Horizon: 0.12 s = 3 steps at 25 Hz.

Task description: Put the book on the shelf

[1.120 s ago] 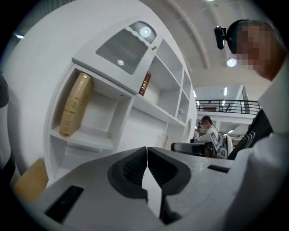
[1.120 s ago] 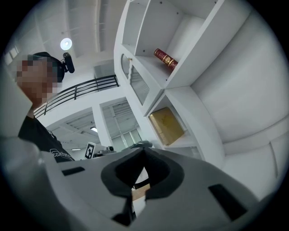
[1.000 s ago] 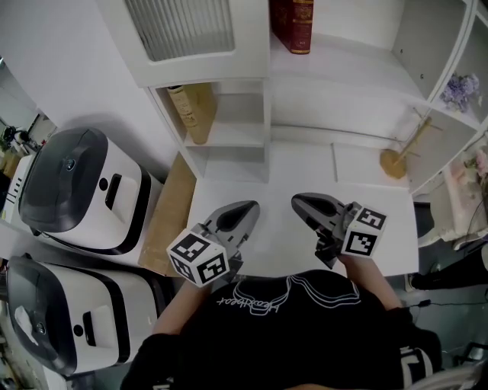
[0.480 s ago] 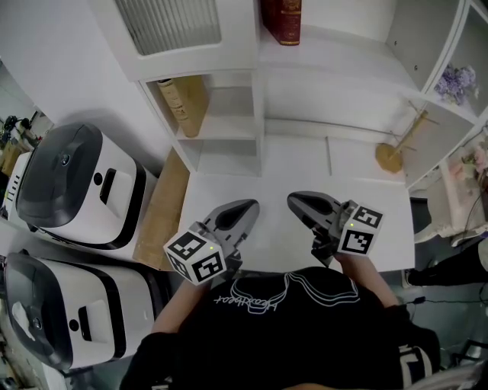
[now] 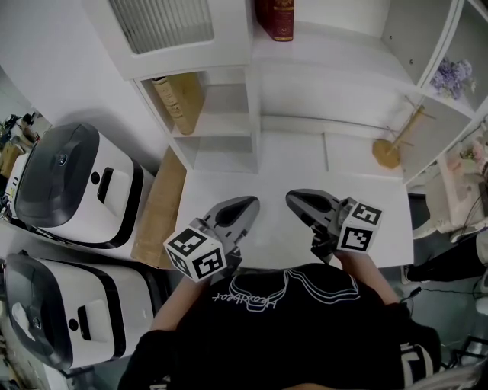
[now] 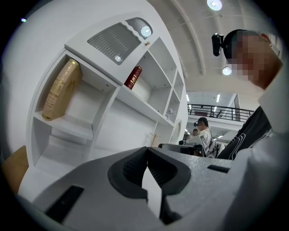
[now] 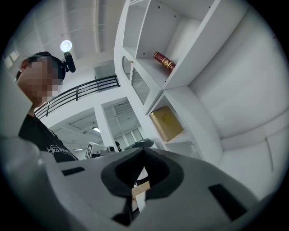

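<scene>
Tan and gilt, a hardcover book [image 5: 177, 103] sits tilted rather than upright in the small cubby of the white shelf unit [image 5: 252, 99], at the upper left of the head view. Just below centre, my left gripper [image 5: 249, 203] hovers over the white surface [image 5: 282, 164] with its jaws clenched on nothing. At the top centre a dark red hardcover book [image 5: 274, 17] stands on a higher shelf board. To the right of centre my right gripper [image 5: 294, 199] mirrors the left: jaws pressed together, nothing between them, well apart from either book.

No book lies on the surface, so I cannot tell which of the two the task means; both are already on the shelf.

I judge either one stiff and fairly heavy for its bulk, with smooth boards that could slide between my pads. I would grasp across the thickness, near the middle of the spine edge, so the covers stay shut and the weight hangs evenly. The tilted tan one offers more room for my jaws along its free upper corner. The red one would need a reach upward.
</scene>
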Motion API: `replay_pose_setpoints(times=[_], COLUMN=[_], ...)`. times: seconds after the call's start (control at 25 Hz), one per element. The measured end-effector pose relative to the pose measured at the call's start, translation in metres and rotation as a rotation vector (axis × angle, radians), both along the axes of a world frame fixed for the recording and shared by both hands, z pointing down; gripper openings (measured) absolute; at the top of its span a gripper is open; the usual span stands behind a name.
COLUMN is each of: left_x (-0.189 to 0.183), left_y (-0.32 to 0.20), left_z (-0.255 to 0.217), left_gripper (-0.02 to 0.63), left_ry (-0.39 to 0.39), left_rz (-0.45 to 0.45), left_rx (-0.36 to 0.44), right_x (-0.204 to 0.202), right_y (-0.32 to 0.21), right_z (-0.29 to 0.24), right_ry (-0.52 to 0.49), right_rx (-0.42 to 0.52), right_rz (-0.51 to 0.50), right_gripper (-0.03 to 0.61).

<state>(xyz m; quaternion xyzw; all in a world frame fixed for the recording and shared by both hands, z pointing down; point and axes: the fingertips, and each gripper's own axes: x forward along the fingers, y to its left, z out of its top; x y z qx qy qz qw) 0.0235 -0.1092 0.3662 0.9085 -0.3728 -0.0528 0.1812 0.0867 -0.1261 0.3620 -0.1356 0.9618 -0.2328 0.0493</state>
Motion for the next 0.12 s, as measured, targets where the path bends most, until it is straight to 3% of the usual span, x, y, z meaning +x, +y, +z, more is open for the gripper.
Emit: replay_pose_setpoints(times=[0.12], left_x=[0.0037], left_y=[-0.0020], left_z=[0.0003], left_gripper=[0.003], left_ry=[-0.003], left_rz=[0.009], left_rx=[-0.004], right_x=[0.0013], right_y=[-0.0012], right_z=[0.0005], right_ry=[0.004], right_rx=[-0.002], right_rz=[-0.002], right_gripper=[0.006])
